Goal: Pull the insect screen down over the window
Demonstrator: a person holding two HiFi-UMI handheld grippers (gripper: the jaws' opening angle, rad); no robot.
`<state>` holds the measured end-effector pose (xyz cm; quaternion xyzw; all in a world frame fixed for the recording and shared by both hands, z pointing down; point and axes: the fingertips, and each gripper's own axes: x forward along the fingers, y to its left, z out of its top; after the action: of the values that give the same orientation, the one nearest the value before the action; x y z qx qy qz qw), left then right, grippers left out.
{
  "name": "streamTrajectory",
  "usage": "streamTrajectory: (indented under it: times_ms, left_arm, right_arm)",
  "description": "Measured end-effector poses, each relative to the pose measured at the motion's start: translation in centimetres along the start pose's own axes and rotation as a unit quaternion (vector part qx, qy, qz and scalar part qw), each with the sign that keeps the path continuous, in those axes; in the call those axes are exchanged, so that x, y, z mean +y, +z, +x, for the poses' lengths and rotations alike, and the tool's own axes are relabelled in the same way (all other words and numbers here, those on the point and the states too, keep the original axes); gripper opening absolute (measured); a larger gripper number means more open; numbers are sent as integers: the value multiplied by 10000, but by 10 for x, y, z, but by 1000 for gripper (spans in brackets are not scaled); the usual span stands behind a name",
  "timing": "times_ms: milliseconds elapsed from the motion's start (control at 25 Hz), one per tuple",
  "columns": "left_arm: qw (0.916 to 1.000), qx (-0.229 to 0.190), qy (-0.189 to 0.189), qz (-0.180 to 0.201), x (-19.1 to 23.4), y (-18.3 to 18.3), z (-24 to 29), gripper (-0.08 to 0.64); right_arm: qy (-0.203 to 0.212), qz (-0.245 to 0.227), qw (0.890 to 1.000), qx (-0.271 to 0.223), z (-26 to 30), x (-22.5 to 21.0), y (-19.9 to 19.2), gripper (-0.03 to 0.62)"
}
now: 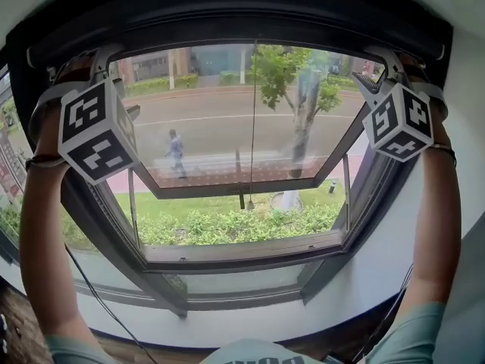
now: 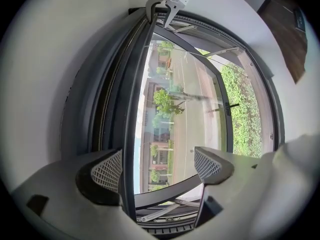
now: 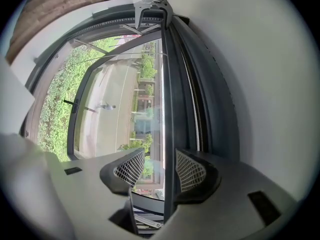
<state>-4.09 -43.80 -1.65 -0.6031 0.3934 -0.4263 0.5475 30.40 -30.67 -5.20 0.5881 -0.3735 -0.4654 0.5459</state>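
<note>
Both grippers are raised to the top corners of the window, under the dark screen housing [image 1: 242,29]. The screen's dark pull bar [image 2: 131,109] runs along the top of the frame. My left gripper [image 2: 157,168] is wide open, and the bar passes just inside its left pad [image 2: 107,171]. My right gripper [image 3: 156,169] is open more narrowly around the same bar [image 3: 167,94]; the bar lies against the right pad [image 3: 190,170], with a gap to the other. A thin pull cord [image 1: 253,120] hangs down the window's middle. No mesh covers the glass.
The window sash [image 1: 242,186] is tilted open outward on side stays [image 1: 132,203]. Beyond it lie a street, a tree and a hedge. White wall surrounds the frame, with a sill [image 1: 250,321] below. A cable [image 1: 98,302] hangs near my left arm.
</note>
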Motion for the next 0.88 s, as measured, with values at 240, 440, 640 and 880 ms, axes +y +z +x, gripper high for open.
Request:
streamTrajectory:
  times_ms: [240,440,640,880]
  left_arm:
    - [9996,76,-262,98,-21,-5,-5,439]
    - [9990,128,-392,191,-33,-7,-11,440]
    - [9967,103,-770,242,-65,-9,-14,440]
    - [9923,-66,-1209,264,-127,-4,-12,440]
  right_arm:
    - [287,8,9996,6,-7,16,2,178]
    - [341,25,9994,-43,-14,27,3,178]
    - [657,-11,9978,-12,-23,56,3,178]
    - [1242,-63,9922,46,-30,118,2,178]
